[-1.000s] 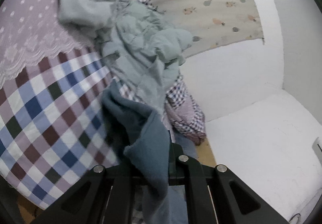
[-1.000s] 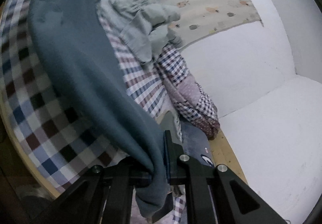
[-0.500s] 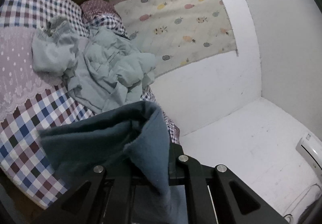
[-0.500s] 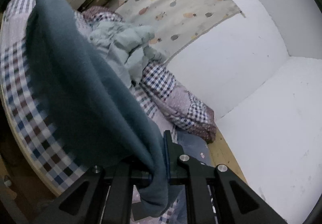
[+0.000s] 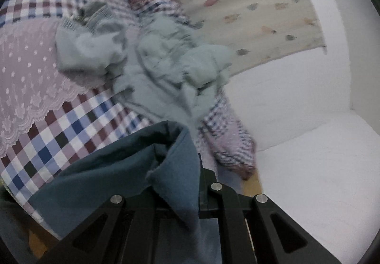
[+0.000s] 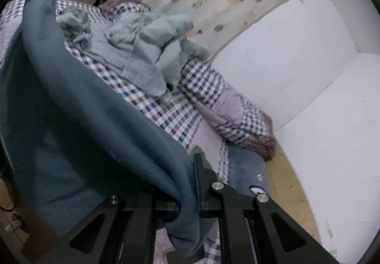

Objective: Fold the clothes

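left hand-held gripper (image 5: 180, 195): clamped on a bunched edge of the teal cloth (image 5: 114, 176), folded over at the pinch
right hand-held gripper (image 6: 187, 202): jaws closed on another edge of the same cloth, rest hangs off to the left
what changed: a second ago the cloth drooped down narrow onto the bed (image 5: 54, 131); now it's up and stretched between both grippers
meaning: looks like it's getting spread out for a fold, no fold laid down
pile (image 5: 166, 69): pale clothes, crumpled, far side of bed, apart from the cloth

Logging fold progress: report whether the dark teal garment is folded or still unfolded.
Unfolded: the teal garment hangs bunched between both grippers, left gripper, right gripper, above the bed.
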